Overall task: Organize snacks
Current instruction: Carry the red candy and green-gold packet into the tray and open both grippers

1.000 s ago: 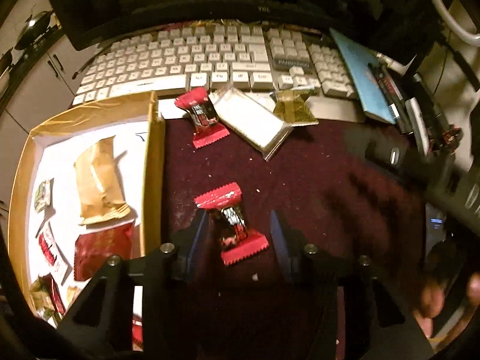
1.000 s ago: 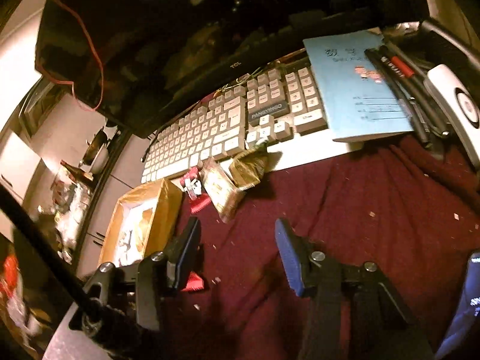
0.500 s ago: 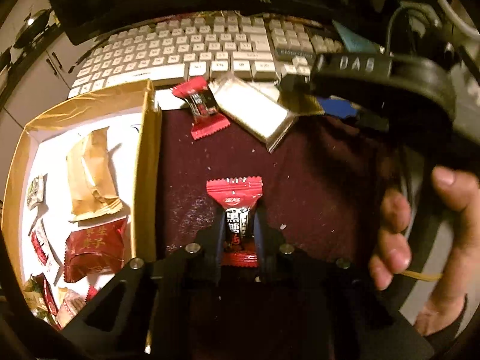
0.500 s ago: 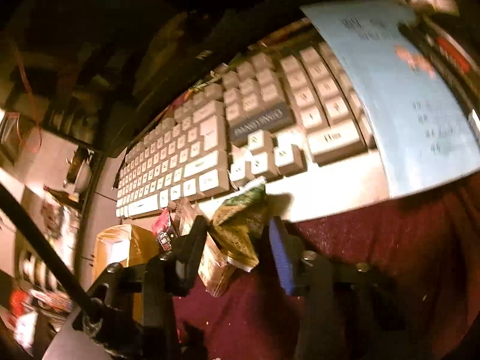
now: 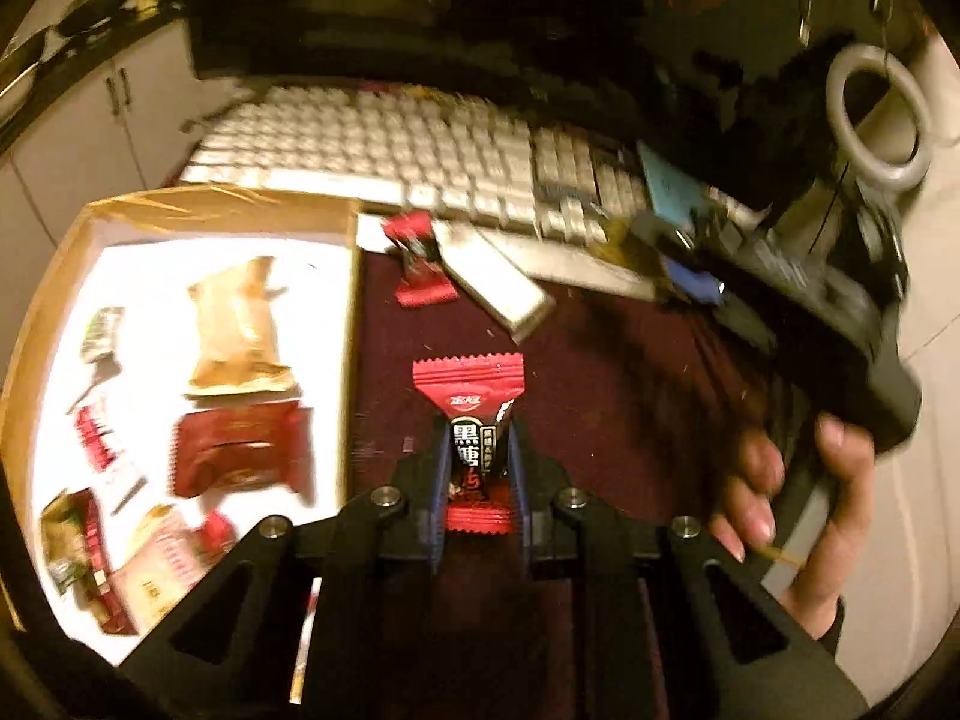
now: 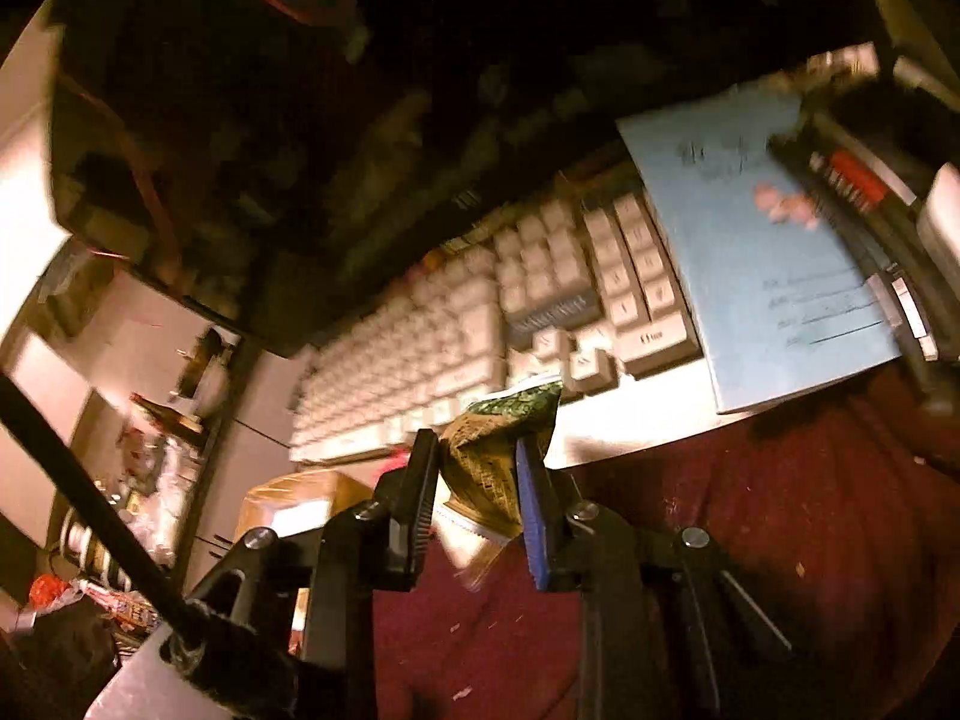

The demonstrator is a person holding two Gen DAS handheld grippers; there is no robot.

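Both grippers gripping snacks
Left gripper (image 5: 477, 468) is clamping a red candy (image 5: 471, 420); right gripper (image 6: 477, 480), jaws just closing, is pinching a green-gold packet (image 6: 495, 450).

A red-and-black candy wrapper (image 5: 477, 438) carries large pale Chinese characters, 黑糖, down its dark middle panel; a small white logo on the red band above them is too fine to read. On the pale keyboard (image 6: 480, 348), one wide key at the near right corner reads "0" beside smaller unclear letters. The light-blue booklet (image 6: 762, 252) bears dark print and ruled lines, blurred beyond reading.
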